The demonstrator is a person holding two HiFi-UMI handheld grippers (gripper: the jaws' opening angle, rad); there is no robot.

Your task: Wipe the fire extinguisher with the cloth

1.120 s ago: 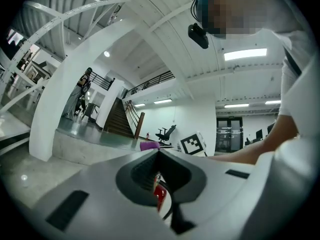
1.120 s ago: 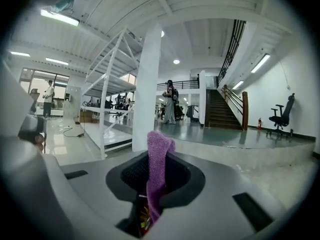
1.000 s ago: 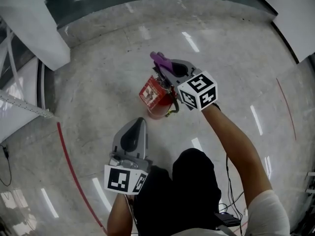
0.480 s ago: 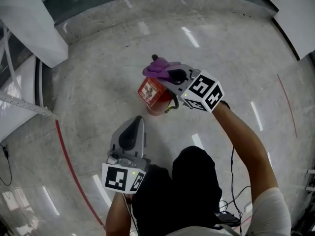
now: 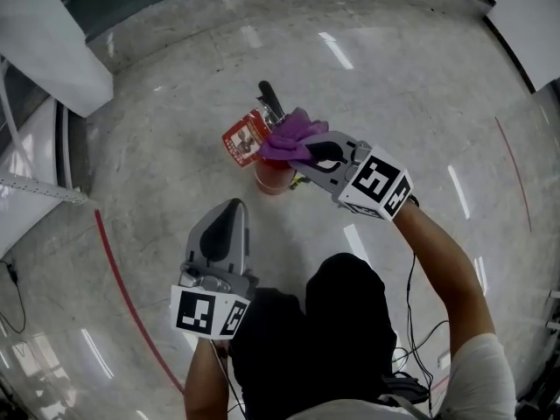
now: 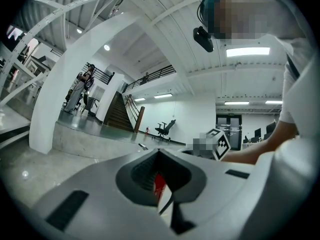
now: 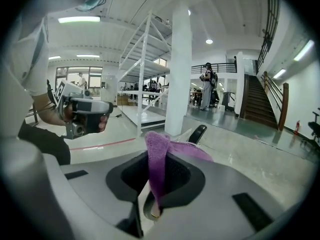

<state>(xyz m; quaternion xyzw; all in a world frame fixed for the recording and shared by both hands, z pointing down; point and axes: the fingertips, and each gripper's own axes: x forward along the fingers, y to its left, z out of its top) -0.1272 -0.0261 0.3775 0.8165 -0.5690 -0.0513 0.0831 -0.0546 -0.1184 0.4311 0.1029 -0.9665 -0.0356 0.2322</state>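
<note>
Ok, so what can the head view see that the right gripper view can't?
Only the head view shows the fire extinguisher with its red body, and its hanging tag. Only the right gripper view shows the staircase, the white shelving and a person standing far off. Both show the purple cloth pinched in the right tool, the extinguisher's black handle and the left tool.

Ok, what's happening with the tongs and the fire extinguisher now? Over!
Right tongs shut on purple cloth, at top of fire extinguisher. Left tongs shut, empty, back near the body. Extinguisher standing on floor. Nothing in the way.
</note>
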